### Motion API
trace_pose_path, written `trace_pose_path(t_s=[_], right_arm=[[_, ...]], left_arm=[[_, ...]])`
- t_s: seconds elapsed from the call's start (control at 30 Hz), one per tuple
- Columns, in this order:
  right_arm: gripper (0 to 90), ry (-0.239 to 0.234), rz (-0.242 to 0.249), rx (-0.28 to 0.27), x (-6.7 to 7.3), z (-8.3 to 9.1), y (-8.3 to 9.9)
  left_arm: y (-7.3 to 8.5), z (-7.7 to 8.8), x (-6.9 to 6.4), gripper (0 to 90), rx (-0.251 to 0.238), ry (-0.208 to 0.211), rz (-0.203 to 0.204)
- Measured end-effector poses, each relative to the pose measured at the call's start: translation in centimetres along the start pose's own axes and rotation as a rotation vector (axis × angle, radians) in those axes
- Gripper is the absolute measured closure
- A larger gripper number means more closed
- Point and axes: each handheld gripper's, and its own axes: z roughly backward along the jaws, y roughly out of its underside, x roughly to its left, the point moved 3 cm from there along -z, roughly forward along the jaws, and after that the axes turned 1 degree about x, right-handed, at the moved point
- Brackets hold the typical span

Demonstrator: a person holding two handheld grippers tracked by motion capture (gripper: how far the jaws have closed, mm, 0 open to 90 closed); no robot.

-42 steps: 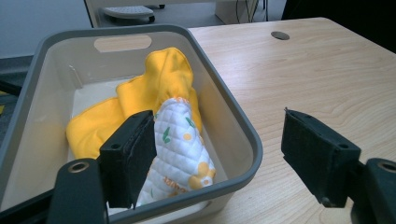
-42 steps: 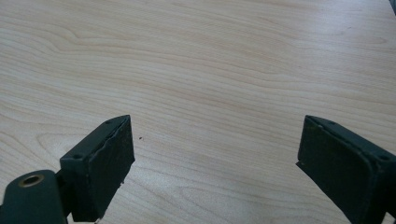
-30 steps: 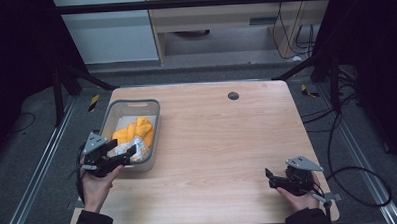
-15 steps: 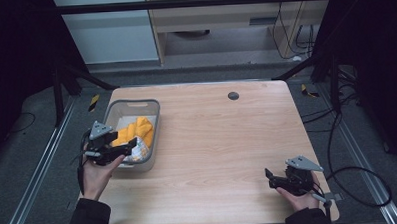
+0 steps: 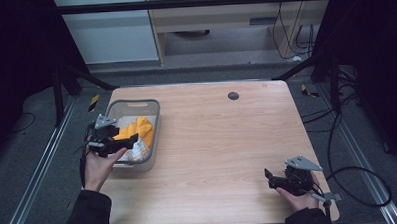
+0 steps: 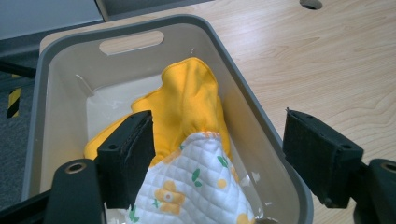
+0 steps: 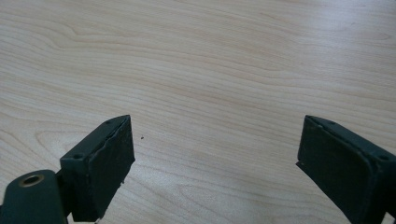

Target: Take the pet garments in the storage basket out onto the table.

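Note:
A grey plastic bin [image 5: 117, 111] [image 6: 261, 116] stands at the table's left side. Inside it lies a yellow cloth [image 5: 142, 128] [image 6: 187, 107] with a white quilted, flower-printed piece [image 6: 196, 186] [image 5: 137, 154] over its near end. My left gripper [image 5: 126, 140] [image 6: 217, 158] hovers open over the bin's near part, its jaws wide apart either side of the white piece, one inside the bin and one above the rim. My right gripper [image 5: 269, 178] [image 7: 215, 163] rests open low over bare wood at the table's near right, with nothing between its jaws.
The wooden table [image 5: 222, 141] has a dark cable hole [image 5: 233, 95] near its far edge. Black cables [image 5: 359, 176] trail on the floor to the right. A metal frame rail [image 5: 33, 178] runs along the left side.
My left gripper has moved up and rightward from the bin's near-left corner to above the cloth. The right gripper has stayed still.

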Motion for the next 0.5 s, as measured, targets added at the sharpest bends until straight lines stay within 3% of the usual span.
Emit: trace_pose_path(t_s=[0.5], right_arm=[[10.7, -0.007, 0.002, 0.010, 0.1, -0.1, 0.0]], left_arm=[[-0.2, -1.9, 0.2, 25.9, 0.085, -0.008, -0.008]])
